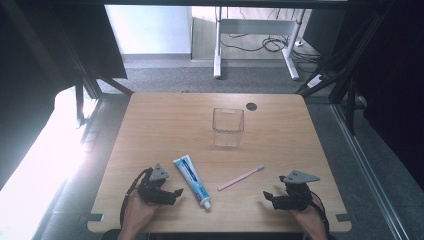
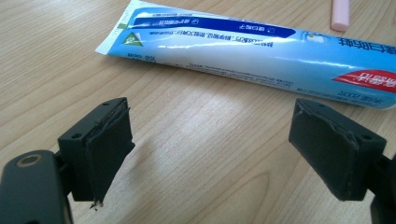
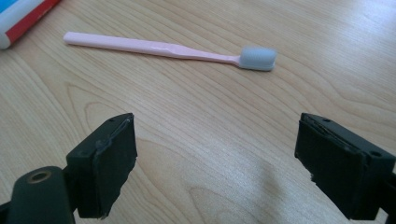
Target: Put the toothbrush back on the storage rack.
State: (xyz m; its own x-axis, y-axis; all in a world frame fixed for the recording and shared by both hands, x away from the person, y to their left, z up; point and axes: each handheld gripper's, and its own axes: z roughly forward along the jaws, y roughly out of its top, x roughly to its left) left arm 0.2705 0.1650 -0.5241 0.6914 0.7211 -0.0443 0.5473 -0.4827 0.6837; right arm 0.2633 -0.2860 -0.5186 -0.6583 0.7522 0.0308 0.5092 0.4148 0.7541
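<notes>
Wooden table (image 1: 150, 125), seen from above. Left gripper (image 1: 176, 193) is held low at the near left edge, jaws spread wide, nothing between them; bare wood is seen between the pads in the left gripper view. Toothpaste tube (image 1: 192, 181) is laid flat just beside this gripper, on its right, crimped end away from the person, cap end toward the near edge; in the left gripper view the tube (image 2: 261, 51) is stretched across just beyond the jaw tips, not touched.

Right gripper (image 1: 268, 197) is held low at the near right edge, jaws likewise spread wide and empty. Pink toothbrush (image 1: 240, 177) is laid flat between tube and right gripper, bristle head pointed away and to the right; in the right gripper view it (image 3: 159, 48) is seen ahead of the jaws, apart from them.

Clear plastic cup (image 1: 228, 126) is stood upright mid-table, well apart from both grippers.
</notes>
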